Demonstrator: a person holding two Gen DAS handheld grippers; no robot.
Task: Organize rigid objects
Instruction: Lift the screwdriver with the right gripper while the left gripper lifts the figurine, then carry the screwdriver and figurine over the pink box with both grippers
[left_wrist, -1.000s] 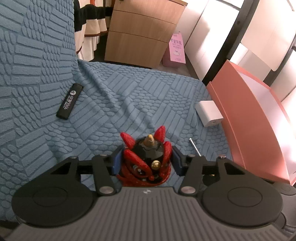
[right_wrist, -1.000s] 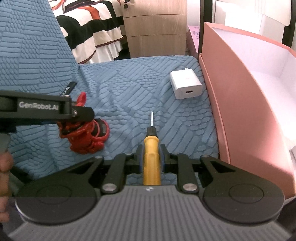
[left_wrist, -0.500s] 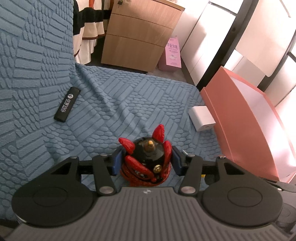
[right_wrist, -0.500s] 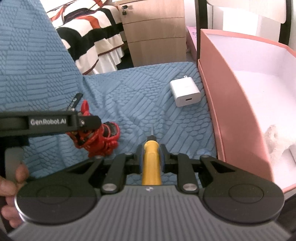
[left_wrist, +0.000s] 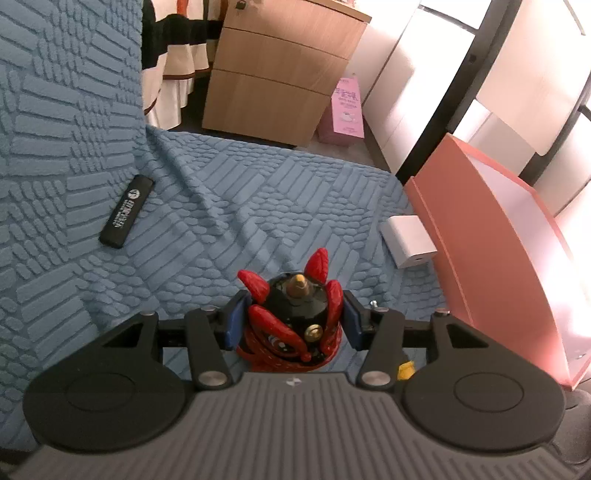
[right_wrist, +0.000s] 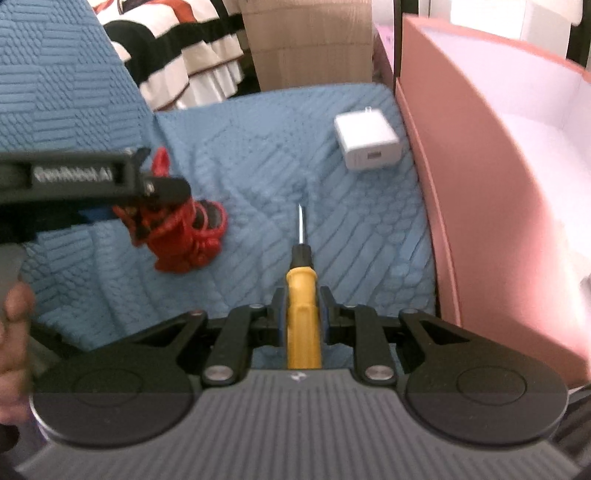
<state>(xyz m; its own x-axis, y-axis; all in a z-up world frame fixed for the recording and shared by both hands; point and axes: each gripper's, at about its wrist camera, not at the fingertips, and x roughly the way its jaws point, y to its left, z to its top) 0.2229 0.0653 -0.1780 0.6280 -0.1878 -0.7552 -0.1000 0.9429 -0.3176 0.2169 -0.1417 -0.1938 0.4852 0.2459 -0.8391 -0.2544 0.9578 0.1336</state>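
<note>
Bright daylight from right, glare washing pink box (left_wrist: 491, 258); fisheye-bent edges; right view motion-blurred.

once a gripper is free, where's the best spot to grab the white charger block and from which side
Grip the white charger block across its two broad flat faces near the middle, coming down from above. It lies flat on the blue cover, with its prongs pointing away and the pink box close on its right, so a sideways approach from the right looks blocked.

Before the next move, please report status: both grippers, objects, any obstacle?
Left gripper shut on red figurine. Right gripper shut on screwdriver. White charger lies beside pink box.
</note>
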